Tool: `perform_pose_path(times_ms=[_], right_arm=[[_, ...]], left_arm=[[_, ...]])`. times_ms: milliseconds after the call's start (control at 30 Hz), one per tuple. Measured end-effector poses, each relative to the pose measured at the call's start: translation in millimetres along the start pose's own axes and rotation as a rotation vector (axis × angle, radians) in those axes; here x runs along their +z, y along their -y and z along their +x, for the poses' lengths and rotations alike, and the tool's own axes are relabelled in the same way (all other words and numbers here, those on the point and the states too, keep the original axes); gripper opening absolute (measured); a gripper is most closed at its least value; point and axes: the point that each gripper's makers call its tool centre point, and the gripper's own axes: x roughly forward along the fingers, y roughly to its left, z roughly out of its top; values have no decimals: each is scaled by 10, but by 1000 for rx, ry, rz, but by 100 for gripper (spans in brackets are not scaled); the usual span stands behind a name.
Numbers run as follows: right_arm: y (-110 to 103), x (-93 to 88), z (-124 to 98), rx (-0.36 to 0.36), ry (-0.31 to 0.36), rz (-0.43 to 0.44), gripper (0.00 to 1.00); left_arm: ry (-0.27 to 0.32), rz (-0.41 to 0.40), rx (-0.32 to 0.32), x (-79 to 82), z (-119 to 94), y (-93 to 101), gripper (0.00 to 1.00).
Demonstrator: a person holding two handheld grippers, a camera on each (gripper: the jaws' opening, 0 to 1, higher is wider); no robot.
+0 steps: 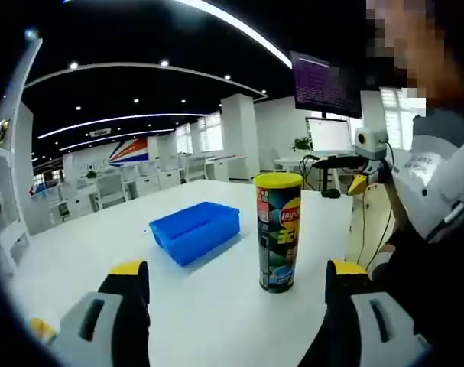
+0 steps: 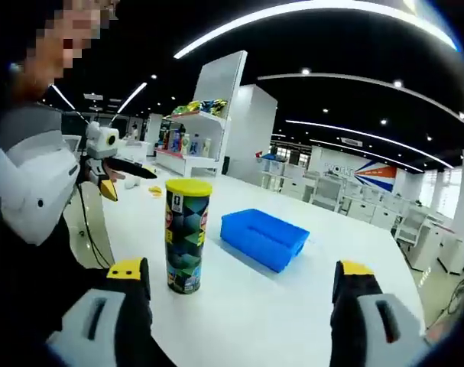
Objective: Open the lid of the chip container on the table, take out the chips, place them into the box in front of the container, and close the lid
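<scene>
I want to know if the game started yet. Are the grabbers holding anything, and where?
Nothing is held. The left gripper and right gripper are both open, apart from the chip can, which stands upright with its yellow lid on, beside the blue box.

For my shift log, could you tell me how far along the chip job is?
Nothing looks done: the yellow lid is on the chip container, and the blue box looks empty. Both claws, left and right, are open, holding nothing. Opening, transferring chips and closing remain.

Upright yellow-lidded chip can (image 1: pixel 278 232), closed, stands near the blue box (image 1: pixel 195 231).
</scene>
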Motion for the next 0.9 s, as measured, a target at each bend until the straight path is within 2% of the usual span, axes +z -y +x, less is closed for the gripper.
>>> perform_pose_path(times_ms=[300,533,833,900], right_arm=[[34,41,6,-8,15,-2,93],[41,205,64,-4,49,-21,92],[-36,353,176,36,74,-52,91],[-84,398,210,60,87,-57,91]], left_arm=[[41,1,-15,29,54,5,95],[90,-5,-54,43,179,34,95],[105,-21,-82,35,226,44,95],[164,-6,-110,147,258,93,95]])
